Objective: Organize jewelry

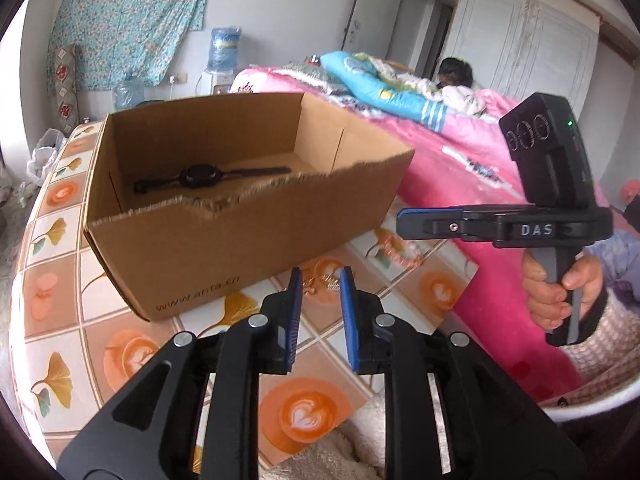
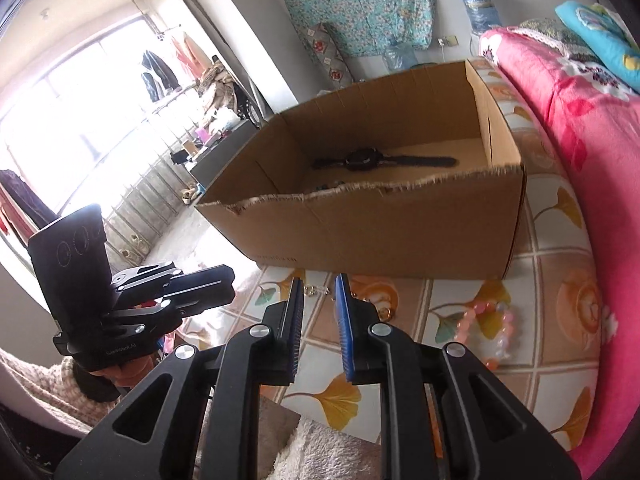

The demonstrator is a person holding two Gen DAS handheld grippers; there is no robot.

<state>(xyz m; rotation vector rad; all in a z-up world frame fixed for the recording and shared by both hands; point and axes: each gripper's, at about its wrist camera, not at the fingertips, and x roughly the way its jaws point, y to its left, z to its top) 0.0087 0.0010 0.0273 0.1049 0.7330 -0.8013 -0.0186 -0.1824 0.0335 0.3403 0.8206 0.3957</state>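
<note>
- Hovering above a tabletop [image 1: 60,292] covered in a cloth printed with orange latte cups and ginkgo leaves, the left gripper [image 1: 322,276] shows its blue pads parted by a narrow gap, with nothing between them.
- To its right in the left wrist view, the right gripper [image 1: 404,222] is seen side-on, gripped at the handle by a person's hand [image 1: 556,296] in a knitted sleeve; from its own camera, the right gripper [image 2: 320,282] also stands slightly parted and empty.
- An open cardboard box [image 1: 248,232] with a ragged, torn front edge sits on the table just beyond both sets of fingers.
- Inside the box, a black wristwatch [image 1: 200,178] lies flat on the floor, its strap stretched out lengthwise; the same wristwatch [image 2: 368,162] shows in the right wrist view.
- A pink beaded bracelet [image 2: 488,328] rests on the cloth outside the box, to the right of the right gripper's fingers; in the left wrist view the bracelet [image 1: 400,250] lies near the box's front corner.
- A small metal trinket [image 2: 316,291], too small to identify, lies on the cloth in front of the box, seen through the gap between the right gripper's fingers.
- A bed with a bright pink blanket [image 1: 460,160] runs along the far side of the table.
</note>
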